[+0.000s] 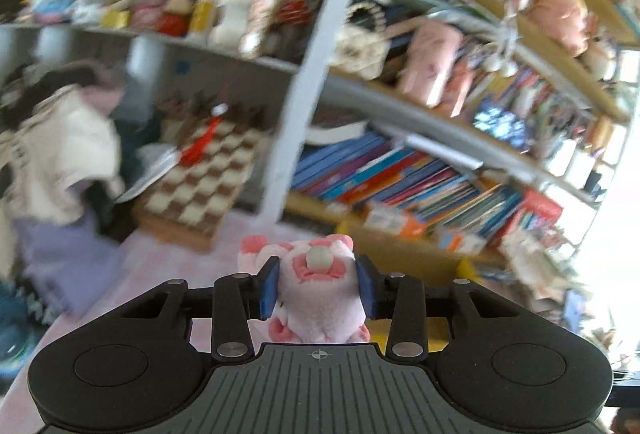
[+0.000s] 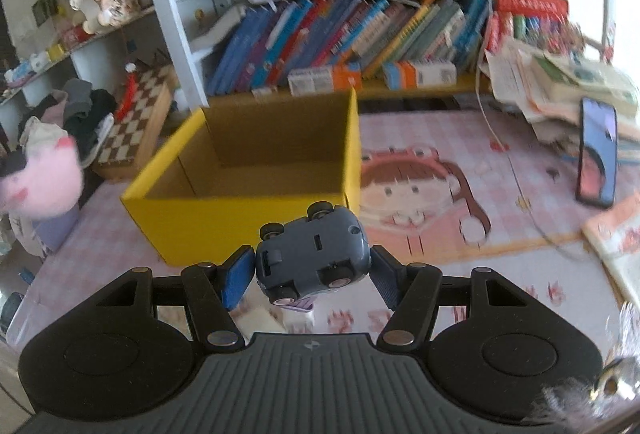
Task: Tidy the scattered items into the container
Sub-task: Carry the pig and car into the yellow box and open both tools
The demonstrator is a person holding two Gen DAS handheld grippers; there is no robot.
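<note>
My left gripper (image 1: 318, 288) is shut on a pink plush pig (image 1: 316, 294), held up in the air facing the bookshelf. The same pig shows blurred at the left edge of the right wrist view (image 2: 42, 180), left of the box. My right gripper (image 2: 310, 270) is shut on a grey-blue toy car (image 2: 312, 254), wheels up, just in front of the near wall of the yellow cardboard box (image 2: 224, 218). The box is open and I see nothing inside it.
A pink cartoon desk mat (image 2: 440, 194) covers the table. A phone (image 2: 598, 154) leans on a stack of papers at the right. A chessboard (image 2: 132, 118) and clothes lie left. Bookshelves (image 2: 340, 34) stand behind the box. A cable (image 2: 516, 174) crosses the mat.
</note>
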